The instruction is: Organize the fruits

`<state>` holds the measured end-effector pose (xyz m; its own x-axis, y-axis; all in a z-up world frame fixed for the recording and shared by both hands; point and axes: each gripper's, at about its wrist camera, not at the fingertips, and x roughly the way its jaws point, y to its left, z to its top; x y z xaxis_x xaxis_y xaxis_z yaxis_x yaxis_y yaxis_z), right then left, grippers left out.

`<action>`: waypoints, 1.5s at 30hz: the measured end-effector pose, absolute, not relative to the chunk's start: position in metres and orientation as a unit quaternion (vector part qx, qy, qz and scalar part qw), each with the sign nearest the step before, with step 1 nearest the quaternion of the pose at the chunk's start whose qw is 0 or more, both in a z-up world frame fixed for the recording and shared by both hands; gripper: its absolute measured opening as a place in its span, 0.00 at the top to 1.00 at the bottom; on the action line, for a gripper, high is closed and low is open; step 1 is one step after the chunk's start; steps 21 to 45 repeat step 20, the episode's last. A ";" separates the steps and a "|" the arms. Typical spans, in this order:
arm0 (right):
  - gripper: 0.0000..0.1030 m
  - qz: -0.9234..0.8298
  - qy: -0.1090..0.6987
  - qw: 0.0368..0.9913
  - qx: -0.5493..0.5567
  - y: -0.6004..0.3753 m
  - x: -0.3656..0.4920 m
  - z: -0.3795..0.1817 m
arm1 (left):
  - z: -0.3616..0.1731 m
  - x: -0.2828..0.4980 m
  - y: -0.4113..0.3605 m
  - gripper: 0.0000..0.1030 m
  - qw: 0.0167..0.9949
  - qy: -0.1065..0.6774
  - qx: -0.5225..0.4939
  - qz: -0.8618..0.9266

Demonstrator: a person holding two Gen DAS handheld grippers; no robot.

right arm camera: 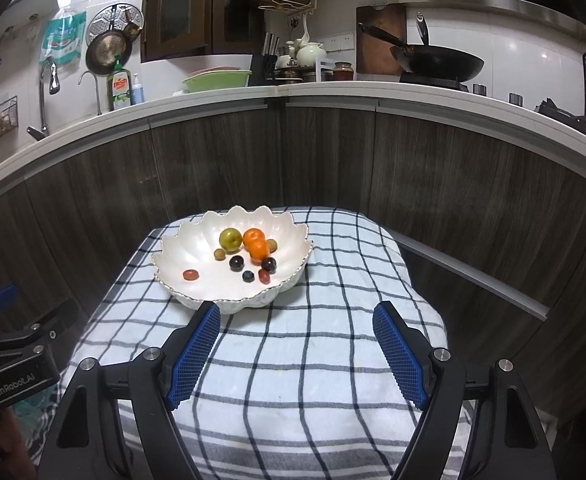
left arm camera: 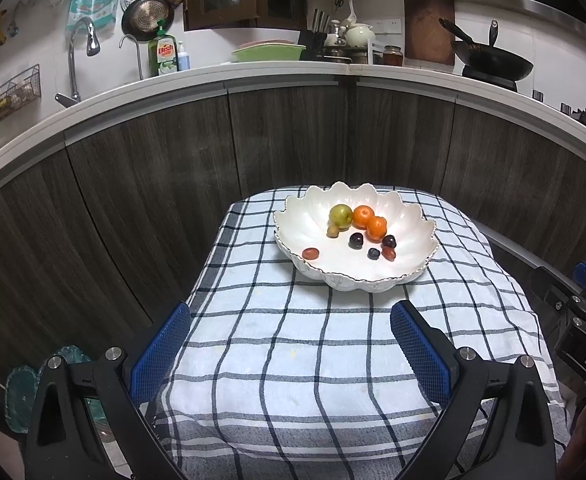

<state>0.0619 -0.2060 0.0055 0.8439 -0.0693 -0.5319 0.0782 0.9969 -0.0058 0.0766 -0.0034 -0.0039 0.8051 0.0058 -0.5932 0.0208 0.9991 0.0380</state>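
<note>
Both hand-held grippers, left [left arm camera: 291, 354] and right [right arm camera: 295, 354], are hovering spread and empty; fruits [left arm camera: 357, 230] are already sitting in the bowl [left arm camera: 413, 220], so sorting seems finished.

- Left gripper [left arm camera: 291, 320]: jaws spread wide, nothing between them. Both blue ribbed pads [left arm camera: 161, 354] are fully exposed and face each other across the gap. Black finger arms run back symmetrically toward the lower edge of the left wrist view. Gripper is level and points forward.
- Right gripper [right arm camera: 296, 322]: jaws likewise spread wide, holding nothing. Blue pads [right arm camera: 400, 354] unobstructed, black finger arms symmetrical, pointing forward.
- Relative position: the two grippers sit side by side and apart, each showing at the outer edge of the other's view. No contact between them.
- Hands: mostly out of frame; grip cannot be assessed.
</note>
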 end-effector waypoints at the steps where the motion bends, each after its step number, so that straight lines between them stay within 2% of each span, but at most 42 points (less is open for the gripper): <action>1: 0.23 -0.038 0.277 0.960 0.008 -0.206 0.062 0.005 | -0.004 0.077 -0.004 0.01 0.950 0.311 0.021 -0.005; 45: 0.23 -0.043 0.280 0.959 0.012 -0.205 0.063 0.002 | -0.009 0.078 -0.007 0.01 0.949 0.314 0.032 0.001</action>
